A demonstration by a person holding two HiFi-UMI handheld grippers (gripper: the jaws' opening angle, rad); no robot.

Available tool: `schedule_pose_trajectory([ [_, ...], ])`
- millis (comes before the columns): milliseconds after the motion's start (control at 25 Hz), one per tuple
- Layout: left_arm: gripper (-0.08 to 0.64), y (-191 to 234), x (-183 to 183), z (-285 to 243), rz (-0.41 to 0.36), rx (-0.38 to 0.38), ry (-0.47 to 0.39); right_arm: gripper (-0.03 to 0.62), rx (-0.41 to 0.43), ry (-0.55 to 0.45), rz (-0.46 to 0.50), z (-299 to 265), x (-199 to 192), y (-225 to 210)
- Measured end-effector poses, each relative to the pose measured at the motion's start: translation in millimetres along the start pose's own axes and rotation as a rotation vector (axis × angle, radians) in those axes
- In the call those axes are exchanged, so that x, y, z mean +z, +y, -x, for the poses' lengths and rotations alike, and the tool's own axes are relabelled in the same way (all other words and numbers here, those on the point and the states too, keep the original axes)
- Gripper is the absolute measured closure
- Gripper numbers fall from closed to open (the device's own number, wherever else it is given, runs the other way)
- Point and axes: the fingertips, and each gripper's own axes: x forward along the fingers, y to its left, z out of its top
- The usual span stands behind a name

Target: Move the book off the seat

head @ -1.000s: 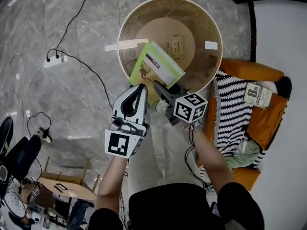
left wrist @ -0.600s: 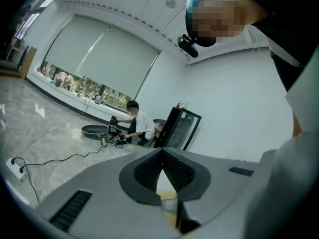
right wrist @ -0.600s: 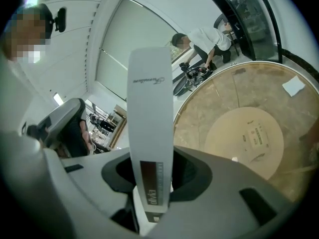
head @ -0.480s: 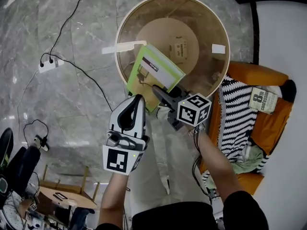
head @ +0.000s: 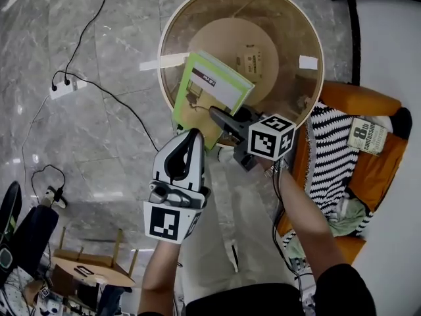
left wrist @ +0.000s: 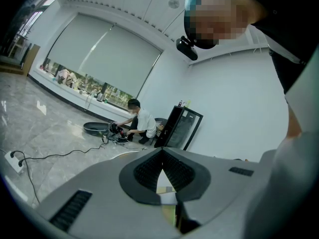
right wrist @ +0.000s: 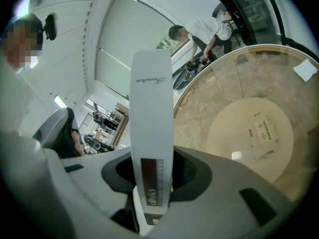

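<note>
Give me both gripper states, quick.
Left gripper: closed, nothing seen gripped.
Right gripper: closed on the book, clamped at its spine.

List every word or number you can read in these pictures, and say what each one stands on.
"8th confession": cover of the paperback on the orange chair.
Cover label and spine print of the green book in the right gripper: too small to read.
The sticker on the base under the glass table: too small to read.

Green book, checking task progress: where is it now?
Head view, centre: the green book is clamped in the right gripper over the round glass table, left of the orange seat.
</note>
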Motion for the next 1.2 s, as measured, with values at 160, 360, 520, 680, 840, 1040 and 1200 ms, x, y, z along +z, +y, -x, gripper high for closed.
schedule_pose_trajectory([
  [160, 0.549, 0.7, 0.4, 3.2, -0.001, -0.006, -0.003, 0.453, -0.008, -0.017, -0.047, -2.6, 5.0, -6.6],
  [360, 0.549, 3.3, 4.4, -0.4, -0.021, -0.02, -0.004, 0.453, -0.062, -0.033, -0.053, -6.9, 11.9, -17.6],
  [520, 0.549, 3.8, 4.1, -3.7, -0.032, -0.029, 0.0, 0.439, -0.131, -0.029, -0.043, -8.6, 10.4, -31.8],
  [680, 0.549, 3.1, 8.7, -0.7, -0.035, -0.036, -0.019, 0.422, -0.174, -0.026, -0.073, -8.4, 5.1, -40.8],
  [840, 0.549, 2.2, 0.9, -4.8, -0.029, -0.032, 0.007, 0.397, -0.22, -0.023, -0.102, -7.4, 4.8, -57.9],
  [1040, 0.549, 1.5, -2.1, -5.8, -0.008, -0.033, 0.015, 0.373, -0.259, -0.006, -0.096, -7.8, 2.1, -67.4],
  [1200, 0.549, 1.3, -8.7, -5.7, -0.015, -0.026, 0.032, 0.343, -0.306, 0.021, -0.105, -4.3, -4.0, -79.9],
])
